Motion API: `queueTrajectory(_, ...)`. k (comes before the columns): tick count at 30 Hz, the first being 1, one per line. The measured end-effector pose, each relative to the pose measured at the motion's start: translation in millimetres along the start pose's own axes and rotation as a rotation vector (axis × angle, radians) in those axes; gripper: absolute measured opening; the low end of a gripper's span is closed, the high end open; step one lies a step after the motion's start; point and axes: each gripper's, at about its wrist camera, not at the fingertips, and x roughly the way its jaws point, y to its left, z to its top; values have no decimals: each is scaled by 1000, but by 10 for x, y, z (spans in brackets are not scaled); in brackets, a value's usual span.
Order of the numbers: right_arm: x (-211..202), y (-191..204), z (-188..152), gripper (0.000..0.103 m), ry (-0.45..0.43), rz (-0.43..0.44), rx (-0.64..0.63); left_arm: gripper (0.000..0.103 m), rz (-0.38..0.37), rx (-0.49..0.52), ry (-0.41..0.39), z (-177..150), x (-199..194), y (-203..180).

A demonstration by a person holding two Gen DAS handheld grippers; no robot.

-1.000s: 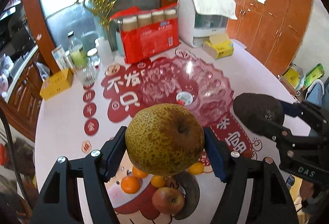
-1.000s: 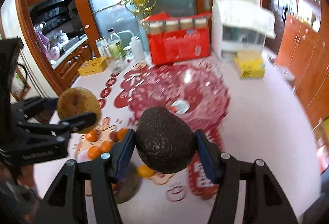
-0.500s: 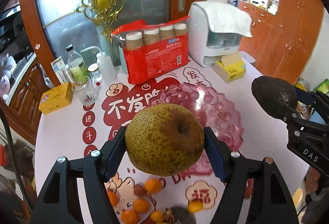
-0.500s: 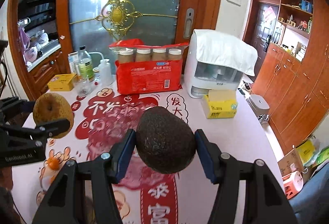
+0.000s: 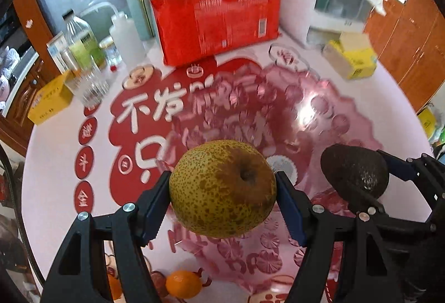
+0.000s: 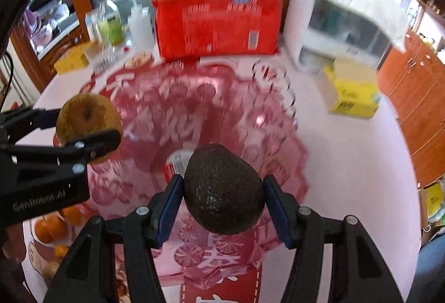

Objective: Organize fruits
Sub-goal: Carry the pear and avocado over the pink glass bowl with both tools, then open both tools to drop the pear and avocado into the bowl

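Pear [image 5: 222, 189] held tight in left gripper [image 5: 222, 208], in air over pink glass dish [image 5: 319, 114] at table middle. Avocado [image 6: 224, 190] held tight in right gripper [image 6: 222, 208], just beside. Step: carrying both fruits to dish. Next: lower gently, then let go. Oranges [image 6: 51, 225] wait near table's front edge.

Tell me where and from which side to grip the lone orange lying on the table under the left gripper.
Grip the orange across its widest middle, coming straight down from above: it is round, lies free on the table, and shows no stem or handle. Neighbouring fruit hidden behind the fingers may crowd its left.
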Motion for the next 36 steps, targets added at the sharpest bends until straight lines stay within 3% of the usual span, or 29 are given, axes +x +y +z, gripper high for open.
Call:
queueTrajectory(6,289,-58,-98,60,51,18,-43,71,9,9,58,-31,346,-121)
queueTrajectory(17,391,-66,-64,60,19,61,-75,73,-48,-23,109,-50,541,-160)
queueTrajectory(21,349,-75,-68,61,-6,71,-65,92,-45,-34,41,-50,381,-150)
queueTrajectory(24,298,-66,-56,61,-27,78,-60,94,-35,-25,-5,-25,235,-160)
queueTrajectory(36,114,12,-59,61,-76,106,-52,94,-34,-15,-66,-81,-65,-198)
